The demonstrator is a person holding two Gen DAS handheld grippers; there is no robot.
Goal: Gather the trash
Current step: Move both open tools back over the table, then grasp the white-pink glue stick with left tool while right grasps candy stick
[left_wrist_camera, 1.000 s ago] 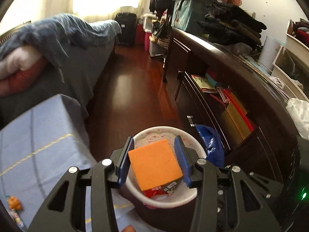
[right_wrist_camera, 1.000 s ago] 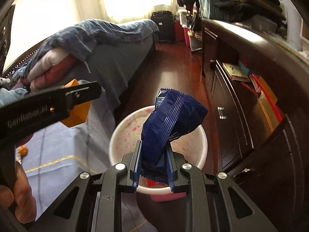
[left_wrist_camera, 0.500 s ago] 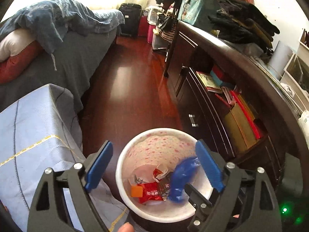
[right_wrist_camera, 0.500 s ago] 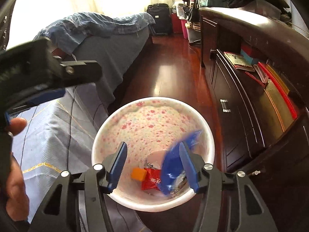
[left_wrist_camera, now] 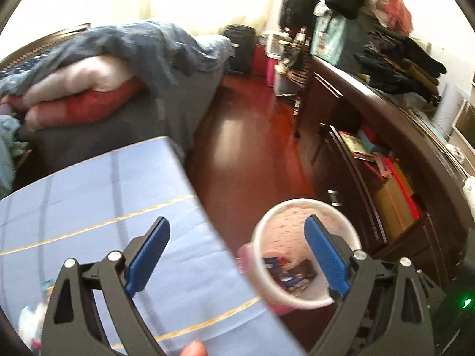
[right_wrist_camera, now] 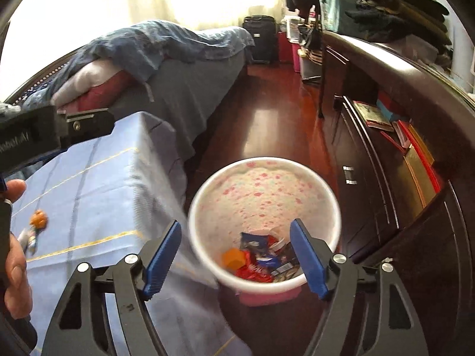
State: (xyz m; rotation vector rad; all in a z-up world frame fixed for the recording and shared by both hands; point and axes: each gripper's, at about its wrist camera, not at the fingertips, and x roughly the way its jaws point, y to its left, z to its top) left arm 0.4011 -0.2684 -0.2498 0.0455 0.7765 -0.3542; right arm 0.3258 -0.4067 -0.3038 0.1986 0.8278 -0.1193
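Observation:
A white bin with pink flowers [right_wrist_camera: 261, 190] stands on the floor beside the blue-clothed table [right_wrist_camera: 89, 184]. In it lie an orange box [right_wrist_camera: 233, 259], a blue packet [right_wrist_camera: 255, 241] and red wrappers [right_wrist_camera: 252, 271]. My right gripper [right_wrist_camera: 236, 225] hangs over the bin, its jaws opening with nothing between them. My left gripper [left_wrist_camera: 237, 225] is over the table's edge, left of the bin [left_wrist_camera: 267, 284]. Its jaws are opening too and hold nothing. On the cloth lies a small orange item [right_wrist_camera: 38, 218] with a wrapper [right_wrist_camera: 28, 237] beside it.
A bed with a grey cover and blue blanket [left_wrist_camera: 133, 47] lies behind the table. A dark dresser with books on its shelf [right_wrist_camera: 394, 136] runs along the right. Red wood floor [left_wrist_camera: 252, 154] lies between them, with a black suitcase [right_wrist_camera: 259, 38] at the far end.
Both grippers opened over the bin. The orange box and the blue packet fell in. My left gripper then swung left over the blue cloth.

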